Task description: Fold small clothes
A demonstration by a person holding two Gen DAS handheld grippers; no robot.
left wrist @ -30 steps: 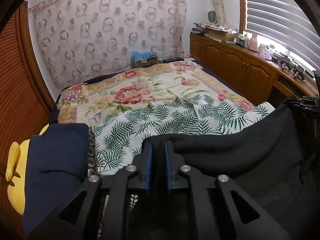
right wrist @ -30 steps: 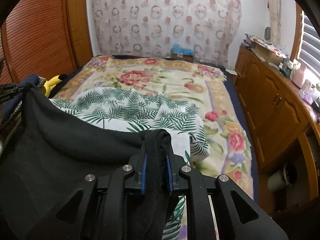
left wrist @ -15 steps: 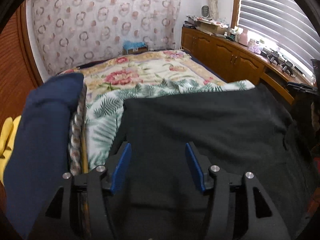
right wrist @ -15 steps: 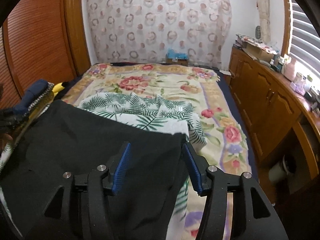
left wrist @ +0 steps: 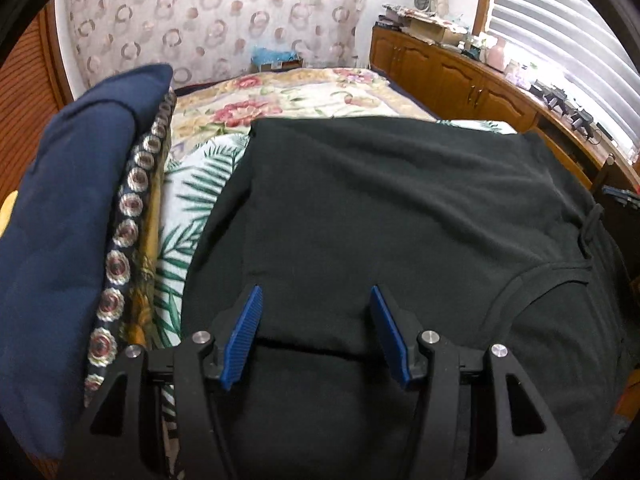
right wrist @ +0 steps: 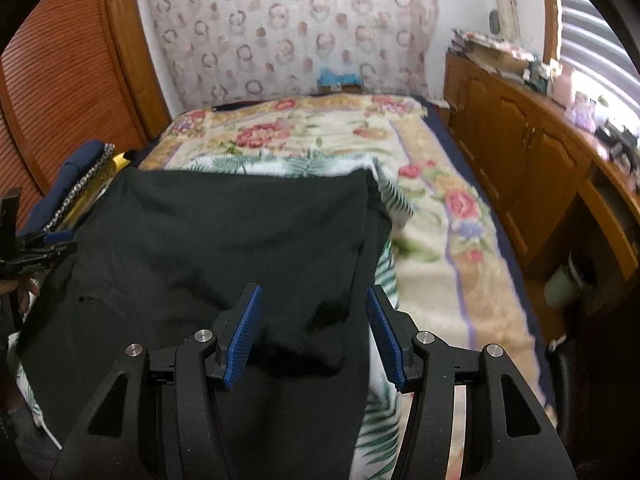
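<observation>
Black garment (left wrist: 380,208) lies spread and folded over on the leaf-print sheet (left wrist: 192,200) of the bed (right wrist: 440,240), soft and creased. Only the left view shows its curved seam and the navy pile (left wrist: 68,220) close beside it. Left hand-held gripper (left wrist: 316,336) and right hand-held gripper (right wrist: 314,332) both gape wide, holding nothing.

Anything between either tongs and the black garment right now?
Nothing visible. Both left tongs and right tongs are open right over the black garment, which lies flat on the fern-print cloth.
</observation>
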